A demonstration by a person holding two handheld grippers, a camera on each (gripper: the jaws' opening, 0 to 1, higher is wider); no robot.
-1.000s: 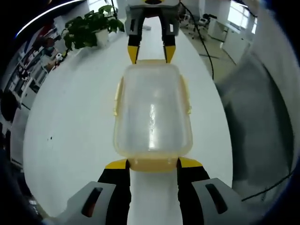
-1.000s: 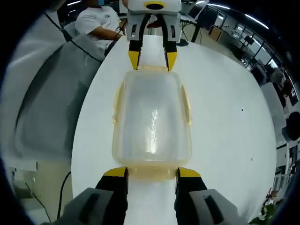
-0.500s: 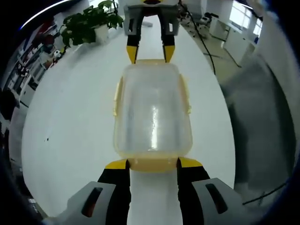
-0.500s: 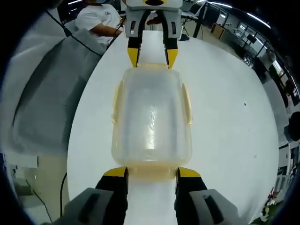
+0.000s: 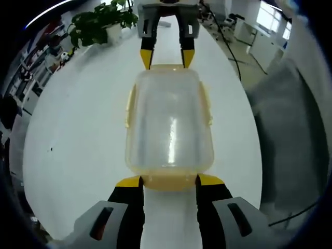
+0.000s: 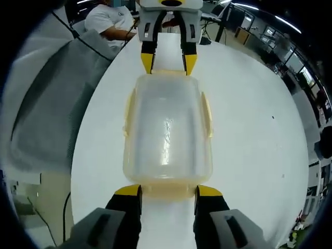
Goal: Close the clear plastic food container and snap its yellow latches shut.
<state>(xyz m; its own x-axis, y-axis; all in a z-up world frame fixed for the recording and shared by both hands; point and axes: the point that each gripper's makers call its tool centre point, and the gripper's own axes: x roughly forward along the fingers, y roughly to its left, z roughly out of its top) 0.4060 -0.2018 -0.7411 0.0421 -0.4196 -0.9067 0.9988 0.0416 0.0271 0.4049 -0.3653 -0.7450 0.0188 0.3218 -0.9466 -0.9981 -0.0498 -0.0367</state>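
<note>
The clear plastic container (image 5: 168, 119) lies on the white table (image 5: 72, 135) with its lid on. Yellow latches (image 5: 129, 106) run along its long sides. My left gripper (image 5: 168, 181) is open at the near end in the left gripper view, its yellow tips flanking the end latch (image 5: 168, 182). My right gripper (image 5: 167, 59) stands open at the far end, tips against the rim. In the right gripper view the container (image 6: 167, 129) lies the same way, with the right gripper (image 6: 168, 191) near and the left gripper (image 6: 168, 63) far. Whether the latches are snapped down I cannot tell.
A potted plant (image 5: 98, 26) stands at the table's far left. A person in a white shirt (image 6: 109, 21) sits beyond the table's end. Grey cloth (image 6: 46, 104) hangs beside the table edge, and a cable (image 5: 228, 46) crosses it.
Both views have drifted slightly. The container and both grippers keep the same places relative to each other.
</note>
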